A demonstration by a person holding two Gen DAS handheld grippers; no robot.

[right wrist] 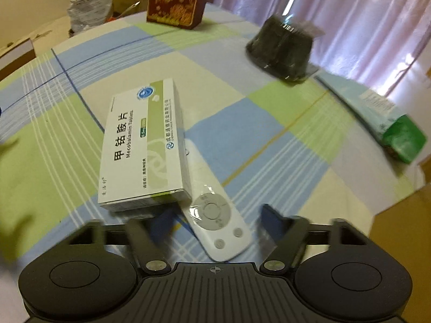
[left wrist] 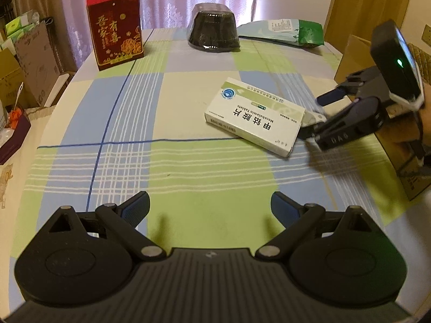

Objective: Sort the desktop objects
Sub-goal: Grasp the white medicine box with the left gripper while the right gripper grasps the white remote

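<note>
**Two stacked items sit right at the right jaws; left jaws well back**

Right gripper (right wrist: 212, 231): jaws spread wide, nothing clamped, one finger each side of the near end of the white remote (right wrist: 215, 215). That button end lies between the finger tips, low on the table (right wrist: 269, 134); can't tell if the pads touch it, as the fingers are blurred. Long axis of the remote runs away from the jaws and a bit to the left, roughly in line w/ the gripper's forward view, so the jaws straddle its narrow width, not its length.

Far end of the remote goes under the medicine box (right wrist: 145, 145), which lies flat on top of it, long axis nearly parallel, offset left. Box's near corner is just beside the left finger of this gripper. My read: any closing or pull on the remote will likely drag or tip the box, since it rests partly on it.

Left gripper (left wrist: 210, 207): jaws also wide open, empty, hovering over bare cloth, well apart from the box (left wrist: 256, 115). Right gripper (left wrist: 320, 118) is clearly the nearer one.

Further out, along the far edge: red gift box (left wrist: 115, 27) upright, dark wrapped bowl stack (left wrist: 214, 28), green-and-white pouch (left wrist: 282, 31) lying flat. All well apart from both grippers.
</note>
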